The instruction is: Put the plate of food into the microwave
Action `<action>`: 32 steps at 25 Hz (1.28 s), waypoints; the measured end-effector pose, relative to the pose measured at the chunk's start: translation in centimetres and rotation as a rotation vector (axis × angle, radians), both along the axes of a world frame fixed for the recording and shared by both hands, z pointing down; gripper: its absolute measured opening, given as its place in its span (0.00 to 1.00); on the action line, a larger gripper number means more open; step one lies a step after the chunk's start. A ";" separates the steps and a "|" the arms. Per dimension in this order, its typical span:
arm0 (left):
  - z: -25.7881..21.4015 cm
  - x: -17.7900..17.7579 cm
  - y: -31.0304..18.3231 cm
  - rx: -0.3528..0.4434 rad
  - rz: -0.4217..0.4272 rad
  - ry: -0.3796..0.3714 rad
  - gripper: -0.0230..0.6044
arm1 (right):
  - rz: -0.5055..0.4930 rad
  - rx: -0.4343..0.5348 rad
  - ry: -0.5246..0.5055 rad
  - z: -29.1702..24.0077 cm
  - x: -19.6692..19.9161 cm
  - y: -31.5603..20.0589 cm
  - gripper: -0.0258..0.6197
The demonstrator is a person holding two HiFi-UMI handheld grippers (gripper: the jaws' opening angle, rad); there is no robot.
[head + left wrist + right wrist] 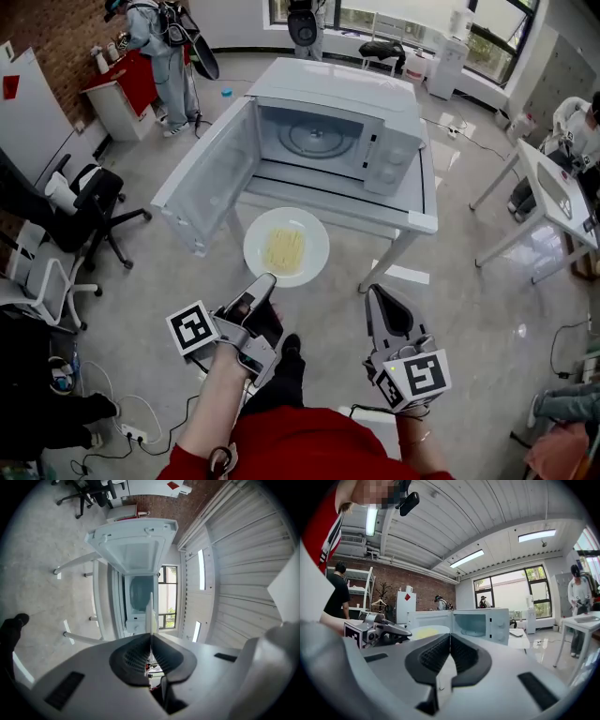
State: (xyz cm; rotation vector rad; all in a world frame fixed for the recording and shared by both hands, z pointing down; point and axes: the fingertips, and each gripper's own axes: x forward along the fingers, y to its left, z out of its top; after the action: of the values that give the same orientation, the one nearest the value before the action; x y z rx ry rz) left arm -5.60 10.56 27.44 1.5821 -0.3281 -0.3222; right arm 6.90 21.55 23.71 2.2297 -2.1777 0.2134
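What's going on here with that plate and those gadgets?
A person holds a tool in each hand. The left tool is clamped on the rim of a white plate of yellow food, held in front of the microwave. Its door is swung wide open and the inside looks empty. The right tool is shut and holds nothing.

Plate (258,246) before microwave (337,94), microwave on table (412,221)
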 end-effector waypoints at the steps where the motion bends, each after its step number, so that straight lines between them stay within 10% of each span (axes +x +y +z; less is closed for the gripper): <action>1: -0.2 0.7 -1.5 -0.002 0.005 0.001 0.07 | 0.001 -0.002 -0.003 -0.3 0.5 -1.7 0.06; 19: 2.6 10.9 -18.0 0.015 0.057 -0.120 0.07 | 0.032 -0.106 0.021 0.7 8.5 -19.2 0.06; 32: 6.7 20.0 -27.0 0.051 -0.006 -0.072 0.07 | -0.037 -0.116 0.092 5.1 10.4 -27.9 0.06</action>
State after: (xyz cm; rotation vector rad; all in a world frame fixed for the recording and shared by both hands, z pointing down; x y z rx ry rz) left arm 14.37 -16.42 34.15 1.6460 -0.3834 -0.2807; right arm 17.32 -6.31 28.84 2.0932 -2.1011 0.2249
